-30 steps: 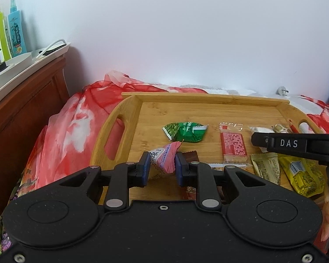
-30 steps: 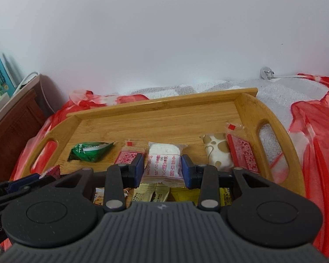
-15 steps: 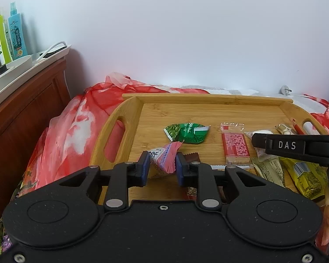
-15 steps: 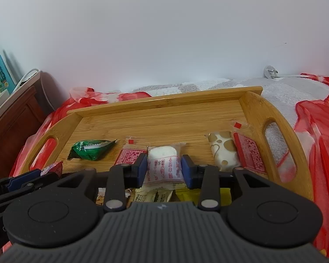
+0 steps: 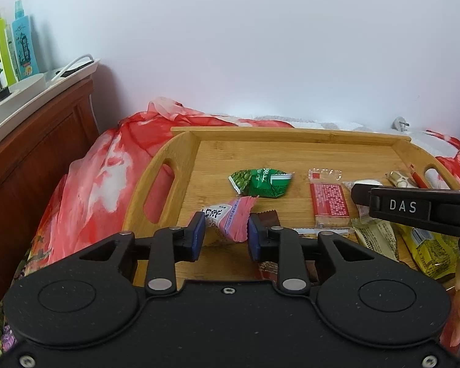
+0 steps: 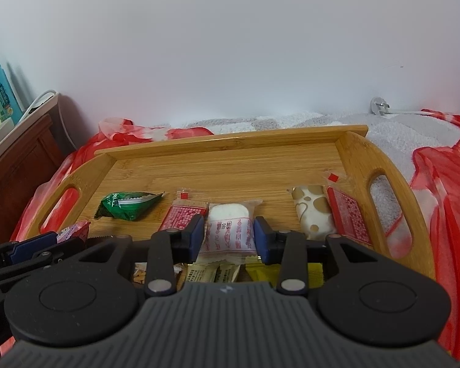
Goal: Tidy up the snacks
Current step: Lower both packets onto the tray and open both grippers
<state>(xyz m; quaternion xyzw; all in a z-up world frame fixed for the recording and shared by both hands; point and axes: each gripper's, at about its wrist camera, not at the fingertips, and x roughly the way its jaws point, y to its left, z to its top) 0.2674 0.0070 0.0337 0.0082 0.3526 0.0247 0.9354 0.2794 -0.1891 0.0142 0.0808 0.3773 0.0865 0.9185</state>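
A bamboo tray lies on a bed. My left gripper is shut on a pink snack packet and holds it over the tray's near left part. My right gripper is shut on a clear packet with a white cake and red print. On the tray lie a green packet, a red cracker pack, a cream spotted packet and another red pack. Yellow and beige packets lie near the front.
Red floral bedding surrounds the tray, with a grey towel at the back right. A wooden cabinet at left carries a white tray with bottles. A white wall is behind. The right gripper's side shows in the left view.
Both grippers have drawn back and risen slightly with their packets still held; the tray looks a little farther away in both views.
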